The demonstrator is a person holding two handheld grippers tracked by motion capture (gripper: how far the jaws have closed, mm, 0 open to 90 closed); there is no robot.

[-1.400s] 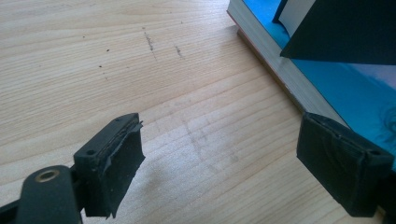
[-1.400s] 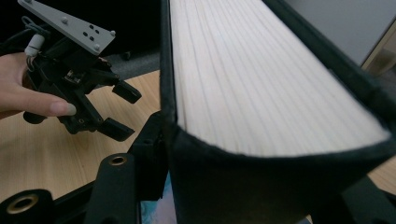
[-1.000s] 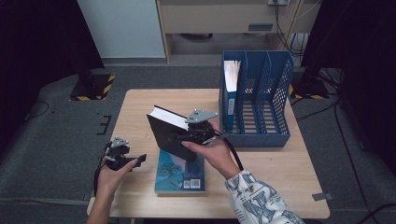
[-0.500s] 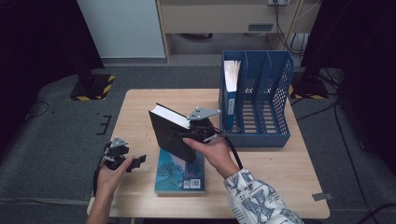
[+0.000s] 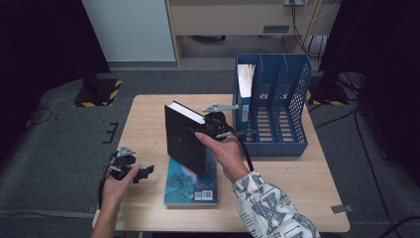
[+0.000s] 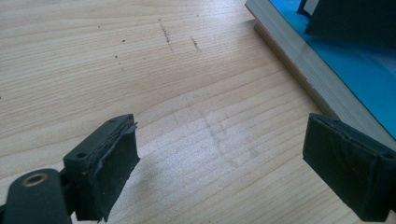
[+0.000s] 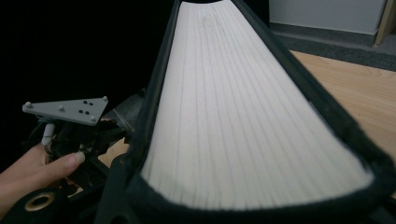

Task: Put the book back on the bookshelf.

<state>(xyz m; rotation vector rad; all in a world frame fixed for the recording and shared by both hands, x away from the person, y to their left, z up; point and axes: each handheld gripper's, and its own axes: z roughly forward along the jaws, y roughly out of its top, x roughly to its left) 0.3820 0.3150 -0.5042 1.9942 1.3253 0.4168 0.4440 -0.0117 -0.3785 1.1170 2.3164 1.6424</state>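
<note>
High view: blue file rack just right of black book | book upright, long axis vertical, above teal book | right gripper jaws closing, pinching it | left gripper spread, empty, well left.

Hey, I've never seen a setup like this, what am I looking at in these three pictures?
A person at a wooden table holds a hand-operated gripper in each hand. One camera looks down from above; one rides on each gripper. The right gripper is clamped on a black book, held upright; its jaws have just been closing. The left gripper is open with nothing between its jaws, just above the wood. A teal book lies flat, and a blue file rack stands at the back.
</note>
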